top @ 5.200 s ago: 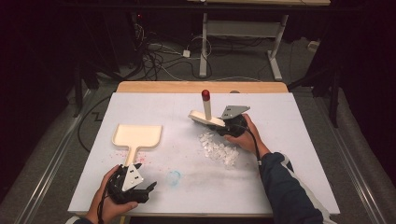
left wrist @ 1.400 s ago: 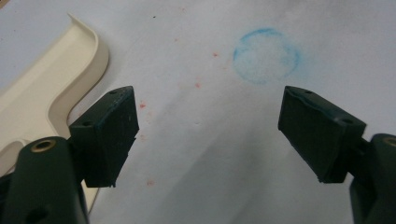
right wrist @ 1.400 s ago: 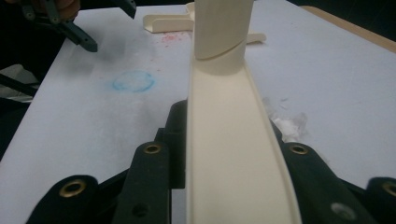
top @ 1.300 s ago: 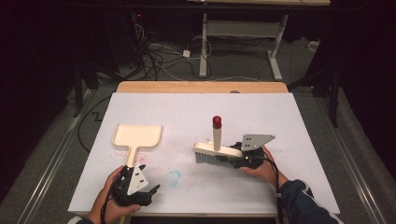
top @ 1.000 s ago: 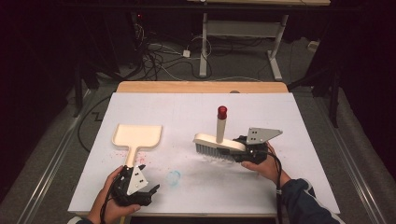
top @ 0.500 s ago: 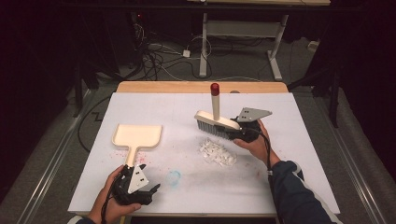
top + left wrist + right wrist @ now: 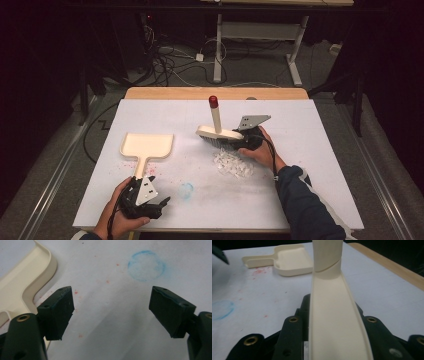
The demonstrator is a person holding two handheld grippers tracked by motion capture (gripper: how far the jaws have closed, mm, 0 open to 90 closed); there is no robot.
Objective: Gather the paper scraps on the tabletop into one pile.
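Note:
A cream brush (image 7: 220,134) with a red-tipped handle stands bristles-down on the white table top (image 7: 320,150), just beyond a small pile of clear scraps (image 7: 233,165). My right gripper (image 7: 241,141) is shut on the end of the brush head (image 7: 337,325); its jaws (image 7: 332,308) clamp both sides. A cream dustpan (image 7: 146,145) lies flat at the left, handle toward the near edge. My left gripper (image 7: 156,202) rests open by that handle, nothing between its jaws (image 7: 111,310). The dustpan's edge (image 7: 22,282) is to their left.
A faint blue ring (image 7: 186,189) marks the table between the two hands, also ahead of the left jaws as a blue ring (image 7: 146,265). Red specks (image 7: 150,172) dot the sheet near the dustpan handle. A wooden strip (image 7: 215,93) runs along the far edge, with cables on the floor beyond.
My right gripper has carried the brush from over the scraps to their far side, then slightly left. The pile now lies uncovered. The left hand has stayed put.

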